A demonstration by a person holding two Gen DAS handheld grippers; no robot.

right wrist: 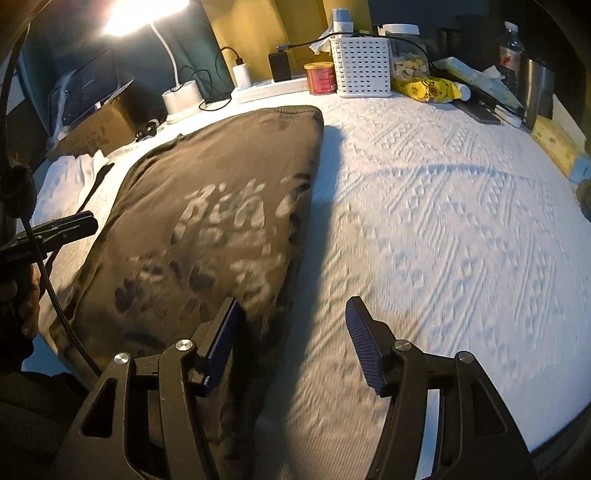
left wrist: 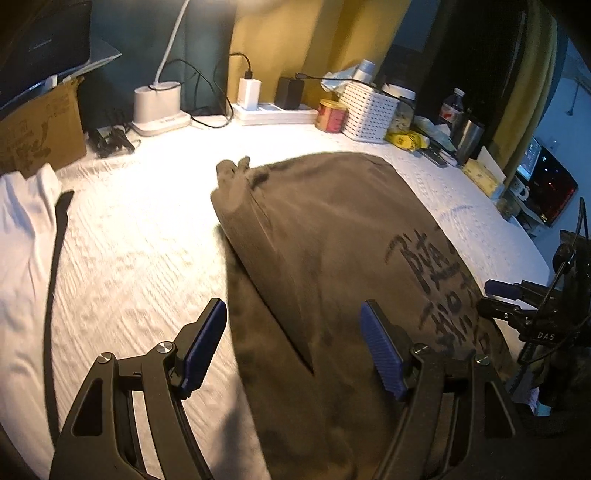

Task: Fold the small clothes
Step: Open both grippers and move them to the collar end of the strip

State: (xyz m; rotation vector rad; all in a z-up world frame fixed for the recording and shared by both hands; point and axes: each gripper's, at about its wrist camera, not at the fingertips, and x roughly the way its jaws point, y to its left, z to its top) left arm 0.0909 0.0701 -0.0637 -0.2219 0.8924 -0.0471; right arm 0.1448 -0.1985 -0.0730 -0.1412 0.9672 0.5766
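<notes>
1. Between the left gripper (left wrist: 293, 347) pads lies only the dark brown shirt (left wrist: 332, 236), untouched; jaws spread, nothing held.
2. Beside it, the right gripper (right wrist: 293, 343) is likewise released, its left pad over the shirt's edge.
3. Judged: one fold is laid; next comes regrasping an edge.
4. Beyond, soft printed cloth rests on a white embossed cover (right wrist: 443, 221).

A white textured bedspread (right wrist: 443, 206) fills the lower frame. At upper left a lit desk lamp (right wrist: 147, 14) glares (its white base (left wrist: 157, 107) sits by a power strip (left wrist: 275, 112)). Yellow wall (left wrist: 295, 40) behind, dark teal panel (left wrist: 147, 40) beside it.
</notes>
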